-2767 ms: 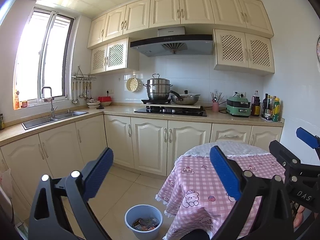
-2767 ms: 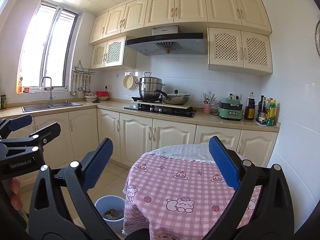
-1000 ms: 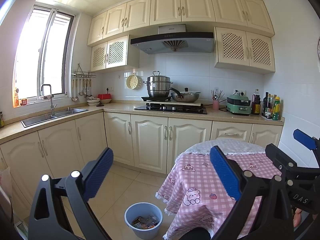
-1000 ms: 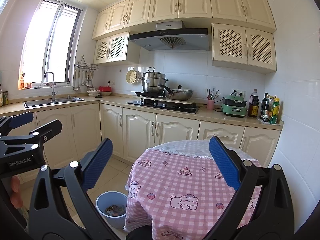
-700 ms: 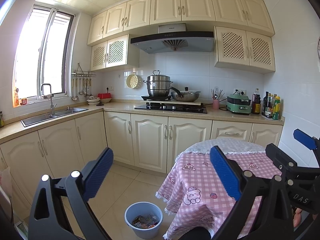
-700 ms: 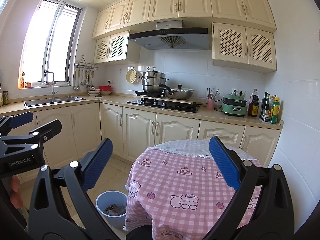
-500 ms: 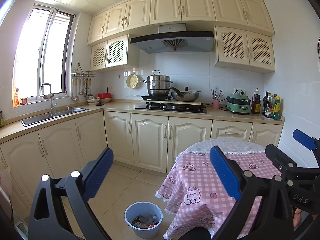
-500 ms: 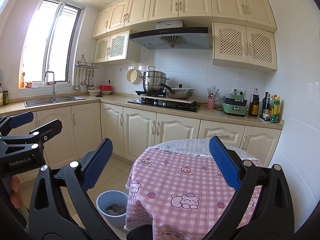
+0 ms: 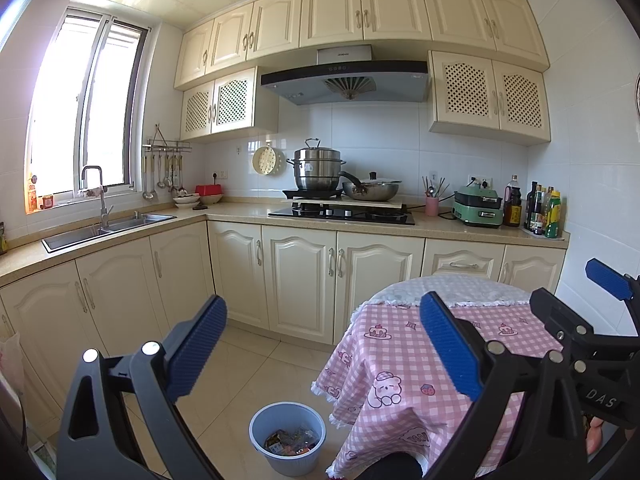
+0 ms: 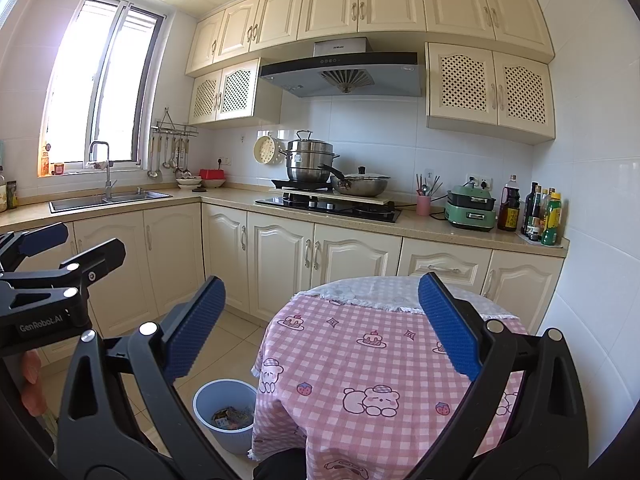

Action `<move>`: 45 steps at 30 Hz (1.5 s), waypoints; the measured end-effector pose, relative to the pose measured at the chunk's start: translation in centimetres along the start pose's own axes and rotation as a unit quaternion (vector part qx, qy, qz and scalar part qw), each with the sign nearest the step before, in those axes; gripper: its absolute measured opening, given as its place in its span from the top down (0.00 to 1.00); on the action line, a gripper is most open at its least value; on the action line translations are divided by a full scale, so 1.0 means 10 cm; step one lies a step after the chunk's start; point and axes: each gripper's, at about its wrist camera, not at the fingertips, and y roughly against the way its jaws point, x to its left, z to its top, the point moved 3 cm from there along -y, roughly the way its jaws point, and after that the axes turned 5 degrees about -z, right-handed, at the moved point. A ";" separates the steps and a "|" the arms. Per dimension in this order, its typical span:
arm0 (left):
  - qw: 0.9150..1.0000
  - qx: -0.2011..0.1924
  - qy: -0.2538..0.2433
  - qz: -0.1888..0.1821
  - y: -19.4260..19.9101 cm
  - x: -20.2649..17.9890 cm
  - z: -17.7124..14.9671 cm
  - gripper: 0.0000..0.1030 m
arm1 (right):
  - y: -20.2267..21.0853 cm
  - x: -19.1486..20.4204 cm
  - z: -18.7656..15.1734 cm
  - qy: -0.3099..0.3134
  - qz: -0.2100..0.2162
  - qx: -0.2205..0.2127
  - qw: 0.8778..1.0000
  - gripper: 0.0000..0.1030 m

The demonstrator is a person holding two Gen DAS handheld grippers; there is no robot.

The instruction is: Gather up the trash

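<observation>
Both claws hang in the air with nothing between their blue pads. The left gripper (image 9: 323,354) is spread wide, and so is the right gripper (image 10: 322,330).

Each wrist view catches the other tool at its edge. The right wrist view shows "GenRobot.AI" printed on the left tool's body; the left wrist view shows only "DAS" on the right tool.

One blue bin (image 9: 287,438) stands on the floor tiles just beside the left edge of the round table (image 10: 372,364). It holds mixed wrappers (image 9: 292,440). The left wrist view shows the bin whole. In the right wrist view the pink checked cloth hides part of its rim.

Farther off, along the back counter (image 9: 240,211), a steel steamer pot (image 9: 318,168) and one wok (image 9: 372,190) sit on the black hob. A green cooker (image 10: 470,202) stands near the counter's right end, with several bottles (image 10: 540,214) just beside it at the right edge. A sink (image 9: 108,228) lies in the left counter under the window.
</observation>
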 end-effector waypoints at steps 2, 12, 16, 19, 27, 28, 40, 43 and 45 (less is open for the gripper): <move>1.000 0.000 0.000 0.000 0.00 0.00 0.00 0.08 | 0.00 0.00 -0.02 0.000 0.001 0.001 1.000 0.07; 1.000 0.000 0.000 0.000 0.00 0.01 0.00 0.08 | 0.00 0.01 -0.03 0.001 0.001 0.002 1.000 0.07; 1.000 0.000 0.000 0.000 0.00 0.02 0.00 0.08 | -0.03 0.01 -0.05 0.003 0.004 0.002 1.000 0.07; 1.000 0.000 0.000 0.000 0.00 0.02 0.01 0.08 | -0.04 0.01 -0.05 0.004 0.005 0.001 1.000 0.07; 1.000 0.001 0.001 0.002 -0.01 0.01 -0.03 0.08 | -0.08 -0.03 -0.02 0.007 0.008 0.003 1.000 0.07; 1.000 0.001 0.001 0.002 -0.01 0.01 -0.03 0.08 | -0.09 -0.03 -0.02 0.007 0.008 0.003 1.000 0.07; 1.000 0.004 0.001 0.004 -0.03 -0.01 -0.05 0.08 | -0.09 -0.02 -0.01 0.007 0.008 0.004 1.000 0.07; 1.000 0.005 0.002 0.005 -0.04 -0.01 -0.06 0.08 | -0.10 -0.03 -0.01 0.007 0.009 0.006 1.000 0.07; 1.000 0.006 0.002 0.006 -0.05 -0.01 -0.06 0.08 | -0.11 -0.04 -0.01 0.008 0.009 0.005 1.000 0.07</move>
